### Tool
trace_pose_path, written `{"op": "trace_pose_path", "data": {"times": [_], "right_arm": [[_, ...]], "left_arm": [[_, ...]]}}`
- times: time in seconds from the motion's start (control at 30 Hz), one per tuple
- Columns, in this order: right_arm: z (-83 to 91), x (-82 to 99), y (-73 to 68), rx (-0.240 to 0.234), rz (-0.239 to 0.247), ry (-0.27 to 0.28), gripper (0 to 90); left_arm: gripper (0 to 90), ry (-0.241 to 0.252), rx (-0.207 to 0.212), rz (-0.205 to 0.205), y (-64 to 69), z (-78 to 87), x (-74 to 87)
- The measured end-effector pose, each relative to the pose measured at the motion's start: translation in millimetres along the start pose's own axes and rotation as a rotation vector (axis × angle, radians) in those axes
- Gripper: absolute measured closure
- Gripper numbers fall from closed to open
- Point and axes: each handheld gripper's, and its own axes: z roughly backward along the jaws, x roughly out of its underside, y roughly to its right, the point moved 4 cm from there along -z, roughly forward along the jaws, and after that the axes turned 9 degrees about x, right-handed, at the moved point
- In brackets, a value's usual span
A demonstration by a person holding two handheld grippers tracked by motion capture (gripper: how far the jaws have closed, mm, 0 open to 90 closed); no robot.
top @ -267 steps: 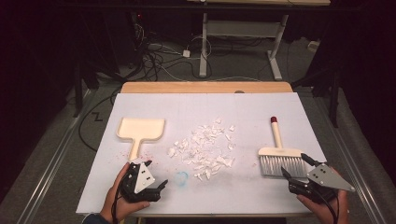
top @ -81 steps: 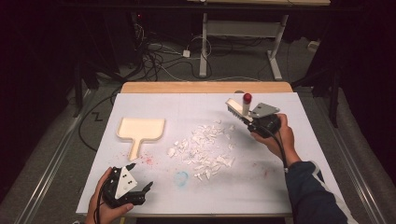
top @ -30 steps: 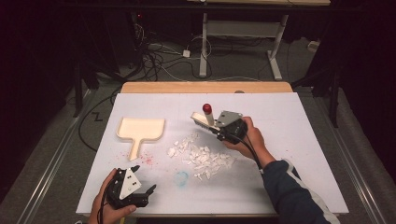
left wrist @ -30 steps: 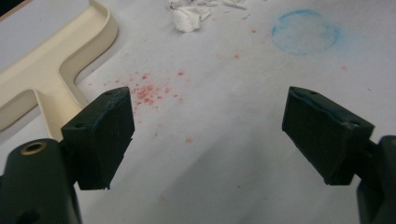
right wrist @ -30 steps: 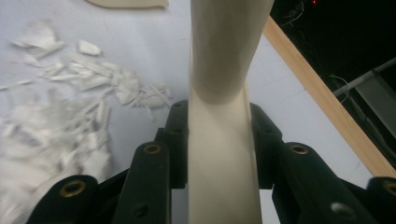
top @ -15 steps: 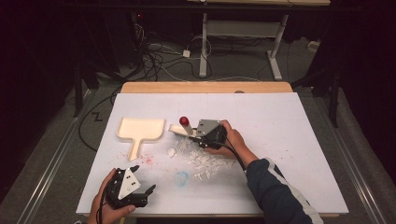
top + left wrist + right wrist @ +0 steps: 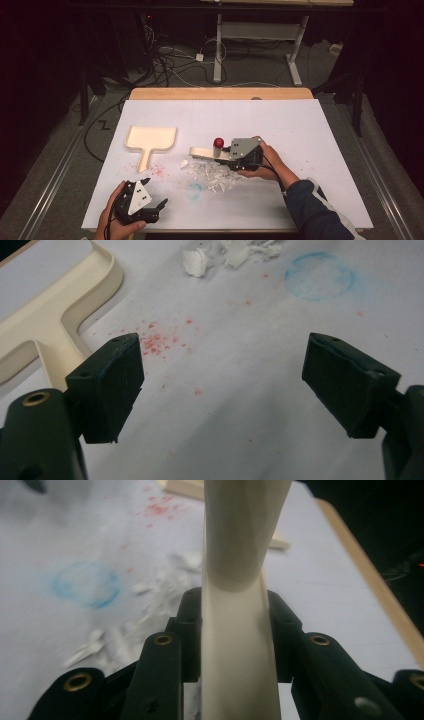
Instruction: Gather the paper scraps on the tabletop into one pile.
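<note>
We're gripping the brush (image 7: 212, 151) in the right gripper (image 7: 231, 154), jaws clamped on its pale handle, as the right gripper view shows with the handle (image 7: 235, 630) running straight up between the black jaws. We're holding it low over the scraps (image 7: 212, 174), most likely so the bristle end can push them toward the dustpan (image 7: 149, 140). From above, the brush's long axis is lying nearly level and running roughly across the table toward the dustpan, with its pale head leading on the dustpan side and the red knob (image 7: 218, 143) sticking up near the gripper. The brush is sitting just past the scraps and between the dustpan and our right hand (image 7: 262, 162), near the dustpan but not touching it.

The dustpan is lying flat on the white sheet (image 7: 320, 135), its open tray on the far side and its handle pointing back toward us. That puts the grip within easy reach of the left gripper (image 7: 152, 197). We're keeping that one parked near the dustpan's handle, jaws spread wide with nothing between them; in the left gripper view the handle (image 7: 47, 340) is lying just beside one jaw. We're judging it is waiting to take the dustpan and steady it. A blue ring mark (image 7: 320, 276) and red specks (image 7: 157, 340) are showing on the sheet on our side of the dustpan.
</note>
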Motion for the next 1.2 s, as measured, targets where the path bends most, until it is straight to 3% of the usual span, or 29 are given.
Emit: {"op": "trace_pose_path", "data": {"times": [0.03,0.07,0.23,0.37,0.43,0.5,0.53,0.67,0.7,0.77,0.93,1.03,1.17,1.2], "right_arm": [[0.0,0.0,0.0,0.0,0.0,0.0,68.0],[-3.6,-5.6,6.1,0.054,-0.018,0.008,68.1],[-19.5,-21.6,4.8,0.069,0.006,0.014,68.1],[-46.4,-35.1,-8.3,0.033,0.05,-0.009,68.0],[-50.2,-35.9,-10.8,0.018,0.059,-0.019,68.0],[-58.7,-36.4,-19.1,-0.014,0.081,-0.05,68.1],[-59.5,-34.9,-24.0,-0.064,0.113,-0.051,68.1],[-50.7,-29.3,-26.5,-0.081,0.137,-0.071,68.1],[-39.5,-22.8,-26.0,-0.118,0.152,-0.069,68.1],[-29.8,-15.9,-24.5,-0.133,0.157,-0.078,68.0],[-5.4,-1.8,-17.3,-0.142,0.14,-0.082,68.1],[18.2,9.0,-11.1,-0.103,0.096,-0.065,68.1],[30.7,13.4,-6.5,-0.058,0.063,-0.054,68.1],[41.5,16.9,-2.5,-0.03,0.024,-0.033,68.1]], "left_arm": [[16.1,-0.002,0.0,-0.001,0.4,-0.3,-0.2],[16.1,-0.005,0.001,-0.003,0.7,-0.7,-0.5],[16.1,-0.009,0.002,-0.002,0.2,-1.6,-0.1],[16.1,-0.012,0.01,-0.002,-0.6,-2.0,0.8],[16.1,-0.012,0.013,0.0,-1.1,-2.4,1.2],[16.1,-0.013,0.012,-0.004,-0.7,-2.2,1.3],[16.1,-0.01,0.012,-0.003,-0.4,-1.8,1.2],[16.1,-0.011,0.013,0.003,-0.7,-1.3,2.2],[16.1,-0.007,0.012,0.0,-0.6,-1.0,2.0],[16.1,-0.003,0.009,-0.002,-0.5,0.1,1.2],[16.1,-0.007,0.012,-0.007,2.0,-1.1,-0.4],[16.1,-0.016,0.011,-0.015,3.9,-2.3,-1.0],[16.1,-0.016,0.008,-0.012,3.5,-2.6,-1.9],[16.1,-0.019,0.008,-0.013,3.2,-3.1,-1.9]]}}
